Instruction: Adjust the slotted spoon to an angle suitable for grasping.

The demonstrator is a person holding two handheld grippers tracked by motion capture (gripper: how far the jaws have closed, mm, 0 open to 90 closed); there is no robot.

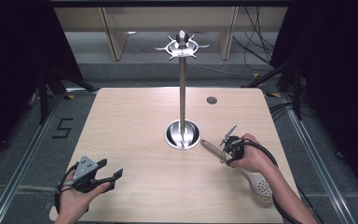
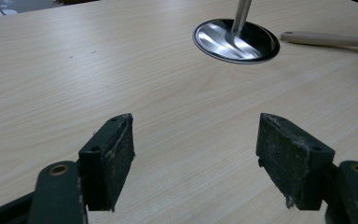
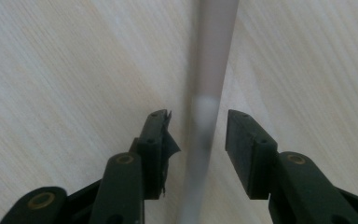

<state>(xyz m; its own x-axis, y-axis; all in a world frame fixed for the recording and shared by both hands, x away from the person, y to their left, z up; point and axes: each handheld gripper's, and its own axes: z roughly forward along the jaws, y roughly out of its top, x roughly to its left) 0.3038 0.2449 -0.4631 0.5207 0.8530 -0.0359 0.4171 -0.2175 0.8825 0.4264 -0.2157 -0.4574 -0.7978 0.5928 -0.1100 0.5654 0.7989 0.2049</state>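
From the high view, a tall steel utensil stand (image 1: 182, 93) rises from its round base near the middle of the wooden table (image 1: 130, 121), and every hook on the crown at its top looks bare, so nothing has been hung yet. A slotted spatula (image 1: 256, 179) lies flat at the near right, its pale perforated head towards the person and its wooden handle pointing up-left towards the stand's base, the tip just short of it. The right gripper (image 1: 227, 148) is lowered over the handle's middle, the hand turned so the jaws point down at the table, forearm coming in from the near right corner. The left gripper (image 1: 111, 171) rests low at the near left, well apart from the work, the hand curled under it and its jaws aimed right. In the left gripper view, the two black pads (image 2: 114, 158) stand wide apart over bare wood with nothing between them, the stand's base and the handle tip lying far ahead. In the right gripper view, the blurred handle (image 3: 209, 107) runs straight up between the jaws, which straddle it with a gap showing on each side, so they are partly spread and not yet pinching. My reading is that the grasp is only being set up; closing, lifting and hanging all remain.
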